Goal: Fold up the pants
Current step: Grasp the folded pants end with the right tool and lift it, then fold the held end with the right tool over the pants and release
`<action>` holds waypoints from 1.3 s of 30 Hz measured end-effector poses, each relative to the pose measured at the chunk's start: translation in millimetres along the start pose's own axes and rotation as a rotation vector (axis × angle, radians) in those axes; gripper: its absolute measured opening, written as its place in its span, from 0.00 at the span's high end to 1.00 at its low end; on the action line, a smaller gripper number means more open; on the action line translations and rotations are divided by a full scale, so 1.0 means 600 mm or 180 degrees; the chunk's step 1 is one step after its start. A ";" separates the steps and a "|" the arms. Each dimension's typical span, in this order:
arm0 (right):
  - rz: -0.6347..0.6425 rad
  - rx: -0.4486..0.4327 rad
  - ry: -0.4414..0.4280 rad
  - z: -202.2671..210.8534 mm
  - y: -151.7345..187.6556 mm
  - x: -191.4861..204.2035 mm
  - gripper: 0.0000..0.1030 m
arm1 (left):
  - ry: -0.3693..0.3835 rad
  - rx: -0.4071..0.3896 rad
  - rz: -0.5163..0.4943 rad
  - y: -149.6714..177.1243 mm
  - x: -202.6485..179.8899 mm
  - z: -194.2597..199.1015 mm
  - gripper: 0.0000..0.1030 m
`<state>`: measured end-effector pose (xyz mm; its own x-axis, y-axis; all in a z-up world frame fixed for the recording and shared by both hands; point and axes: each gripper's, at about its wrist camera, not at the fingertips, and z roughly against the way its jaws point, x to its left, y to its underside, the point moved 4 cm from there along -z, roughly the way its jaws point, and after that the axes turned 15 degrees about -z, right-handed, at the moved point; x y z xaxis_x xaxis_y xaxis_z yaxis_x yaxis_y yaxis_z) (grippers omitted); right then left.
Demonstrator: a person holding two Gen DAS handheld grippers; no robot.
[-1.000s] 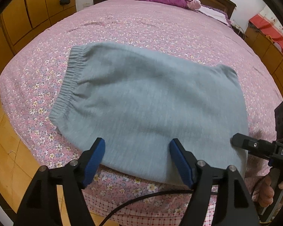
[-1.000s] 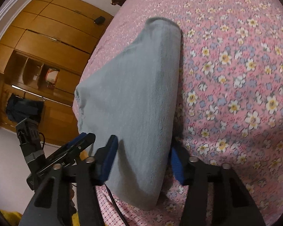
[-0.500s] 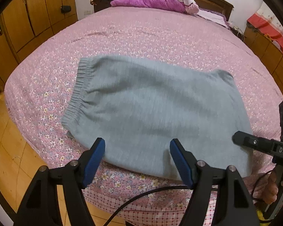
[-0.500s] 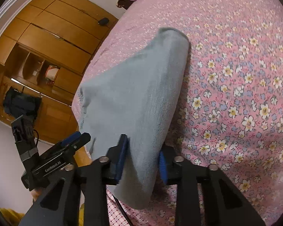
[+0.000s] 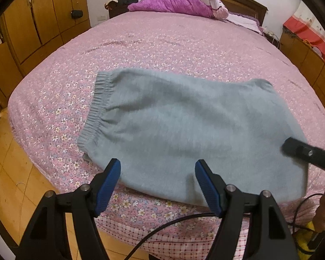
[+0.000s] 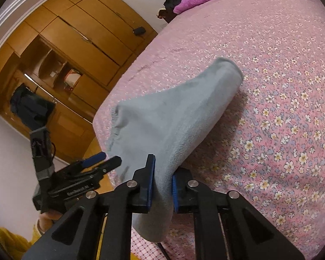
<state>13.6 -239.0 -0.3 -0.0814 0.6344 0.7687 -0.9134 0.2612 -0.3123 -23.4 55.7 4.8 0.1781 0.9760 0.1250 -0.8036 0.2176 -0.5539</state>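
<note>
Grey fleece pants (image 5: 184,130), folded into a broad slab, lie near the foot edge of a bed covered by a pink floral bedspread (image 5: 162,49). In the left wrist view the elastic waistband (image 5: 97,108) runs down the slab's 9 o'clock side, and the rest of the cloth stretches toward 3 o'clock. The left tool (image 5: 157,179) hovers above the near edge of the pants at 6 o'clock, its blue pads spread wide with nothing pressed between them. The black tip of the right tool (image 5: 301,151) enters that view at 4 o'clock, over the right end of the cloth.

In the right wrist view the right tool (image 6: 162,182) is closing its jaws on the near edge of the pants (image 6: 173,119), and both blue pads press the cloth, which rises off the bedspread (image 6: 281,75) and slopes away toward 1 o'clock. The left tool (image 6: 101,160) shows at 8 o'clock, held by a hand (image 6: 47,216). A purple quilt (image 5: 175,2) is heaped at the headboard at 12 o'clock, and a wooden wardrobe (image 6: 75,43) stands at 10 o'clock
</note>
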 end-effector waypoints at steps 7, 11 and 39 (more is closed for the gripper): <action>0.0149 -0.0039 -0.0037 0.011 -0.009 0.029 0.94 | 0.0036 0.0096 0.0002 0.012 0.003 -0.021 0.28; 0.0249 -0.0045 -0.0065 0.013 -0.012 0.052 0.94 | 0.0058 0.0098 0.0014 0.015 0.005 -0.023 0.28; 0.1027 0.0054 -0.0223 -0.017 -0.021 0.211 0.94 | -0.0243 -0.0094 0.0474 0.018 0.126 0.034 0.28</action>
<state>18.7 -154.4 95.1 -0.3945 0.6307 0.6683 -0.8424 0.0423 -0.5372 -30.0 132.1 24.9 0.0137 0.9948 0.1013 -0.8007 0.0716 -0.5947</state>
